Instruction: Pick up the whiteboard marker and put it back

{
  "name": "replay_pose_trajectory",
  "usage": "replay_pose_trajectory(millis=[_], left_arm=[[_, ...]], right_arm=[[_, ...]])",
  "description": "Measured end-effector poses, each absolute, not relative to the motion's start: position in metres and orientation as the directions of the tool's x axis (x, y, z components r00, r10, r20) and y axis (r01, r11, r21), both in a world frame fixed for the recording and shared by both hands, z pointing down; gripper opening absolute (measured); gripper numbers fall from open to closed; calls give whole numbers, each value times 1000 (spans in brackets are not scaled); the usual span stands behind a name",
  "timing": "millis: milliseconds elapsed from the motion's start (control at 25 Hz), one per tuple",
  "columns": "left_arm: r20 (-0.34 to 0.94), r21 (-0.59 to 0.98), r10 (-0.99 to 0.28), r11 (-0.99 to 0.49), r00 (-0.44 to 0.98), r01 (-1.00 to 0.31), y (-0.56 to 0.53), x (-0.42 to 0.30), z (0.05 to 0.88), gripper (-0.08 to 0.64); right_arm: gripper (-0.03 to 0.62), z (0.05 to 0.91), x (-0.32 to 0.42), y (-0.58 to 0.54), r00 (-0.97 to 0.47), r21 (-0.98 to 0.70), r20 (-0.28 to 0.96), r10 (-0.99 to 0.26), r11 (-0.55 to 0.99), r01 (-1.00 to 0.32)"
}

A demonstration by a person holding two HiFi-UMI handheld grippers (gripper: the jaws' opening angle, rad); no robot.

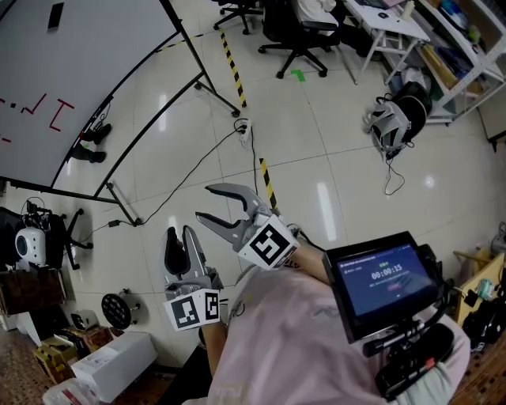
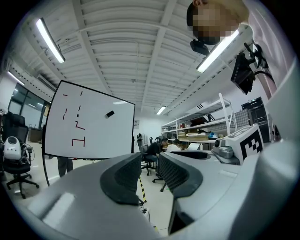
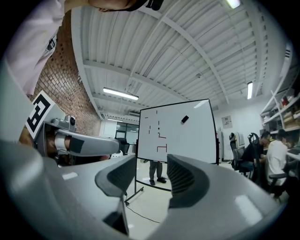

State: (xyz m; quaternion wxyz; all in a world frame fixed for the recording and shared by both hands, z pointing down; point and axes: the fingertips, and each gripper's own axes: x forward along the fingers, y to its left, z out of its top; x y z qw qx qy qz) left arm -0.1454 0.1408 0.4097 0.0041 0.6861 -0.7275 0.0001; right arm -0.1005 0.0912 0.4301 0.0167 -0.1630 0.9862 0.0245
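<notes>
Head view: both grippers are held low, close before the torso. The left gripper (image 1: 180, 233) has its jaws a narrow gap apart, and the right gripper (image 1: 203, 202) has them spread wide. The whiteboard (image 1: 87, 71) stands well apart.

Left gripper view: nothing sits between the jaws, and the whiteboard (image 2: 93, 126) is ahead-left.

Right gripper view: nothing sits between the jaws here either, and the whiteboard (image 3: 183, 131) is straight ahead. The whiteboard marker is too small to tell.

Right gripper (image 1: 207, 202) — jaws apart, empty.

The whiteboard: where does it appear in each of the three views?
Head view: whiteboard at top left.
Left gripper view: whiteboard left of centre.
Right gripper view: whiteboard at centre.
Shared landmark: the small black block on it.
</notes>
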Motion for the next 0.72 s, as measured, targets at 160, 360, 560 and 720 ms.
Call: replay_pose_trajectory(millis=[160,360,560,720], left_arm=[[8,8,-998,59,-59,-998,140,-146,411,124],[6,-2,-999,54,-54,-999,140,-145,410,124],[3,-3,-998,55,-55,-998,139,-145,411,124],[5,6,-998,59,-59,-998,137,-147,412,124]], right_arm=[[202,430,-100,90,-945,46,-43,-325,944,-327],[202,431,-101,88,-945,46,-37,-326,944,-327],[202,432,-103,89,-947,58,-35,-319,945,-321],[204,430,-103,88,-946,58,-34,-323,944,-324]])
